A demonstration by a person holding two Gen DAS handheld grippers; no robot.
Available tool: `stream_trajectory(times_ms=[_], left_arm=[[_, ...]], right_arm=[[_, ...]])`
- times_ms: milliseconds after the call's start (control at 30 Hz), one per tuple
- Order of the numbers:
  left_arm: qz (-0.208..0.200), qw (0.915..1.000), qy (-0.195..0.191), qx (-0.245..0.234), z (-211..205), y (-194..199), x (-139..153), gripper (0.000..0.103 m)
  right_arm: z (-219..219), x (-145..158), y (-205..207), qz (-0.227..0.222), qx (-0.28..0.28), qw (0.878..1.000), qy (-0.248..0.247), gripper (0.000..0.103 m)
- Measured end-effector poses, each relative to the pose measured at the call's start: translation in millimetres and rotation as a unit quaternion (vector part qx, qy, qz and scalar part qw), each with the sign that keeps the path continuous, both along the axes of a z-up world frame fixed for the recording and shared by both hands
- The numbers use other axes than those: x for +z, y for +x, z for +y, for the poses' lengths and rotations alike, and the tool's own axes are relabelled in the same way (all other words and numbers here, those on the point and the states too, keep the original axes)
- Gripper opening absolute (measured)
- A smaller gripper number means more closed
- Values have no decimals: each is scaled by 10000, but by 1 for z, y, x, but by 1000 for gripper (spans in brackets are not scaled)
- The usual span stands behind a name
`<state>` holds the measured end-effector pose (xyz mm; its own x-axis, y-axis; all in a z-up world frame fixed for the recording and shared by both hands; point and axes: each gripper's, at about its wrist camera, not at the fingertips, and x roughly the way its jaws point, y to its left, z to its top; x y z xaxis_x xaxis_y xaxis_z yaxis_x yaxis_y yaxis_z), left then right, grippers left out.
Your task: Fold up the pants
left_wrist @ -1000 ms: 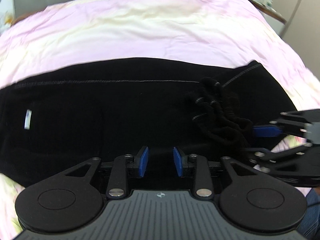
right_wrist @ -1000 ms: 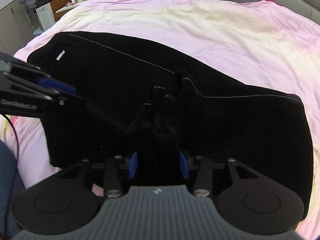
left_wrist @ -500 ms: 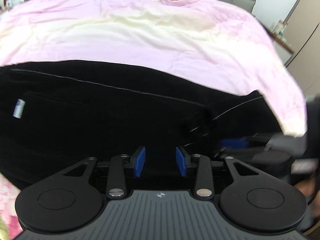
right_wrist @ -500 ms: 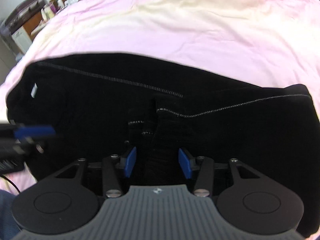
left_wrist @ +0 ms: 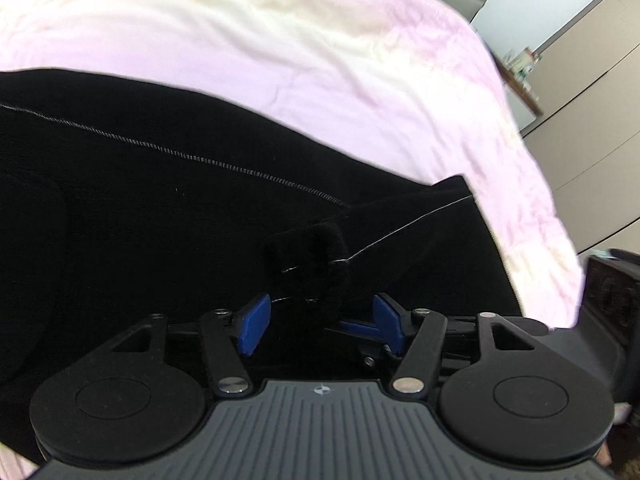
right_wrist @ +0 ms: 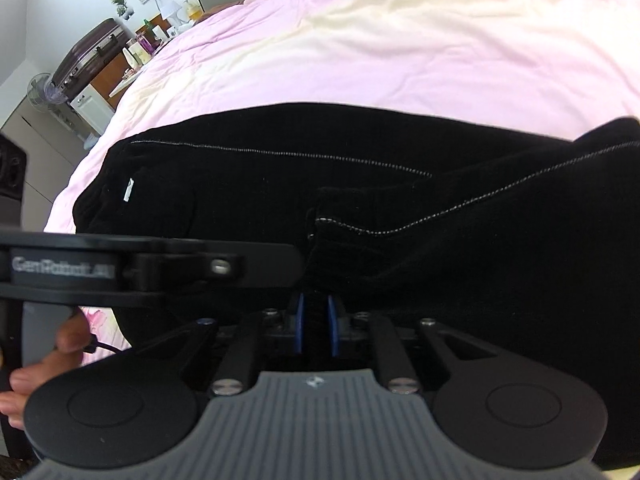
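Legibly, "GenRobot.AI" label [right_wrist: 62, 271], left hand-held gripper [right_wrist: 256, 266]

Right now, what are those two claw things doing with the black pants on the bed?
A person is folding black pants spread on a pink bed cover, holding a claw in each hand. The right claw has just been closing and is pinched shut on a bunched fold of the pants. The left claw has just been opening; that fold sits between its fingers, but they aren't pressing it.
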<state>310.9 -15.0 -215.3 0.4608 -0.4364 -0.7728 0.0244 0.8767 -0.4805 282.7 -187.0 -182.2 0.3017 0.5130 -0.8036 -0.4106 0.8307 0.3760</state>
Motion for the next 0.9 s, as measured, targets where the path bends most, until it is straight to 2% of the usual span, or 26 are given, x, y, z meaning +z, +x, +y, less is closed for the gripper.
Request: stream_trajectory(times_ms=[133, 200, 233, 300, 400, 433, 467, 600, 700, 800, 900], left_arm=[[57, 10000, -17, 10, 1, 4, -7, 69], [-40, 10000, 65, 10, -7, 6, -10, 59], [-106, 9997, 205, 41, -10, 6, -10, 46], [-193, 9993, 325, 60, -13, 6, -7, 40], [-347, 9989, 292, 142, -8, -2, 3, 28], [-429, 9986, 288, 127, -10, -2, 8, 27], [-559, 9979, 327, 88, -14, -2, 17, 26], [-1154, 9905, 709, -256, -31, 2, 62, 25], [-1379, 9850, 914, -496, -35, 13, 92, 25], [-1288, 9823, 1190, -661, -35, 34, 95, 25], [-772, 9871, 1257, -614, -23, 50, 67, 25]], right_arm=[[-2, -7, 1, 0, 40, 10000, 91, 9], [-4, -6, 1, -28, 64, 9999, 117, 9], [-5, -6, 1, -47, 68, 9999, 126, 10], [-5, -6, -1, -80, 72, 9998, 176, 16], [-11, 2, -6, -274, 44, 9996, 88, 20], [-17, 9, -11, -350, 3, 9994, 79, 27], [-26, 16, -18, -467, -55, 9989, 73, 30], [-72, 46, -36, -912, -527, 9942, 231, 30], [-110, 67, -41, -1311, -1125, 9850, -57, 30], [-140, 77, -33, -1373, -1468, 9791, -303, 23], [-150, 71, -26, -1394, -1452, 9773, -662, 16]])
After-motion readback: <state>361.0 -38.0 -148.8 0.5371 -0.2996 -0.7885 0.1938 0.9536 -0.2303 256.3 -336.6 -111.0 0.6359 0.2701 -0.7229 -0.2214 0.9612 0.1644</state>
